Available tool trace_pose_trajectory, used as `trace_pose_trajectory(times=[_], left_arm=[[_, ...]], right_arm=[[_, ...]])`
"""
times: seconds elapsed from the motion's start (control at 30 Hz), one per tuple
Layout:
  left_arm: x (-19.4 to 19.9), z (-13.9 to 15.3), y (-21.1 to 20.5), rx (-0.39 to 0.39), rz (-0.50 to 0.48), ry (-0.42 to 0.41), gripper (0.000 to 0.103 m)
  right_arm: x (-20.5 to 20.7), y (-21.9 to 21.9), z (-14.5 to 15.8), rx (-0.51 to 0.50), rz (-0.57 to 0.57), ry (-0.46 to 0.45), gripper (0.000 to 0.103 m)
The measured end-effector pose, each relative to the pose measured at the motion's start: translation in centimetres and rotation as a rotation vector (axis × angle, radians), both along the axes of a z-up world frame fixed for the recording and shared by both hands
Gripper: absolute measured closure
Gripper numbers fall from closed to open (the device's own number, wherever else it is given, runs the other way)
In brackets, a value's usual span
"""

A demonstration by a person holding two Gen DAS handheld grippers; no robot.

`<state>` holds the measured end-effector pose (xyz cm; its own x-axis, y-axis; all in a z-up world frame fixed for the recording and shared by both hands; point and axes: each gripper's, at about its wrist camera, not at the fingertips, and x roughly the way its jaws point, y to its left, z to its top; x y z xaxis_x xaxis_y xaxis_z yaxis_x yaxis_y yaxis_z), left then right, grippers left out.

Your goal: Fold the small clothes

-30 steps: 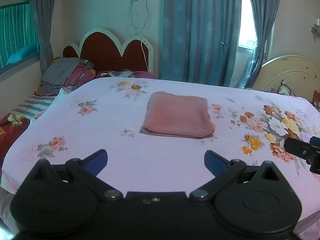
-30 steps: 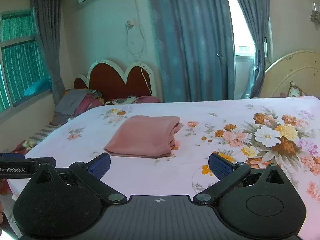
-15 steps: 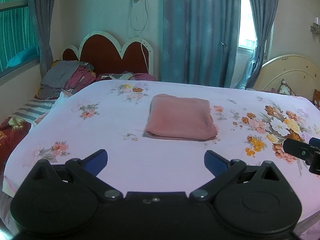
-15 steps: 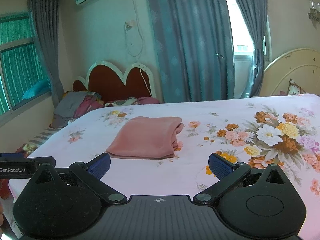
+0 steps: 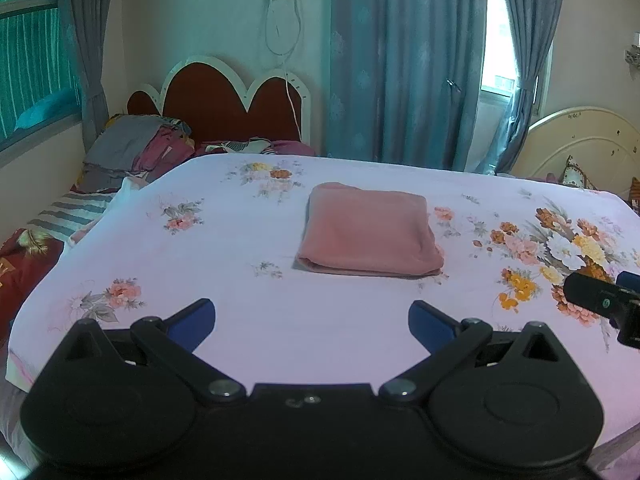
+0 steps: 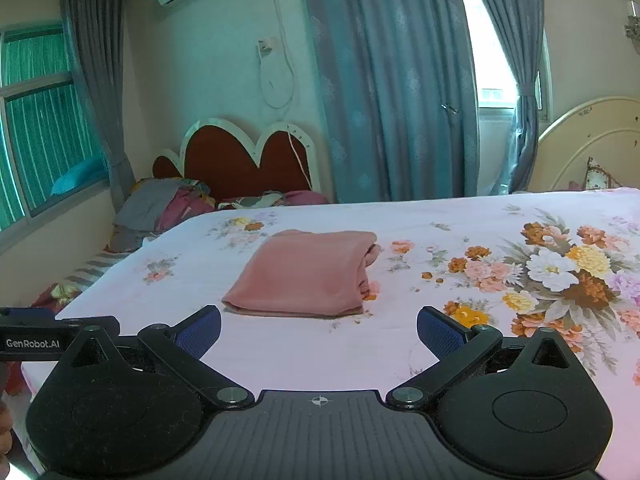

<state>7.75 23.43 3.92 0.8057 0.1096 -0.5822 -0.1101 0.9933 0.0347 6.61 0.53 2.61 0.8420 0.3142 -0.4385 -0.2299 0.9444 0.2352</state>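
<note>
Garment (image 5: 370,230) (pink, folded) lay ahead of both released claws, left claw (image 5: 311,322) and right claw (image 6: 319,330), neither clearly nearer.

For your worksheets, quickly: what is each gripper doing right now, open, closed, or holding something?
Left gripper: open, holding nothing.
Right gripper: open, holding nothing.

A plain salmon-pink folded garment (image 5: 370,230) lies on a pale lilac bedsheet (image 5: 248,272) printed with orange, white, yellow and pink flower clusters. Behind, a dark red headboard (image 5: 224,108) edged in white meets blue-grey patterned curtains (image 5: 404,60). The black left gripper (image 5: 312,318) and black right gripper (image 6: 319,322) carry blue fingers (image 6: 438,334). A grey and maroon clothes pile (image 5: 132,152) sits beside striped fabric.
</note>
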Motion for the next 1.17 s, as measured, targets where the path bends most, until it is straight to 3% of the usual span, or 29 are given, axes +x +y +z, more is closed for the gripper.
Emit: trace_pose_trajectory(times=[0.9,1.07,1.17], left_arm=[[2.4,-1.3,0.7,-0.010,-0.014,0.030,0.000],[2.8,-1.8,1.0,-0.034,-0.030,-0.019,0.004],[3.9,-2.0,0.9,-0.037,-0.036,-0.004,0.000]], right_arm=[[2.3,0.4,-1.2,0.012,0.018,0.030,0.000],[3.0,0.4,-1.8,0.008,0.021,0.045,0.000],[3.6,0.1,-2.3,-0.001,0.014,0.057,0.000]])
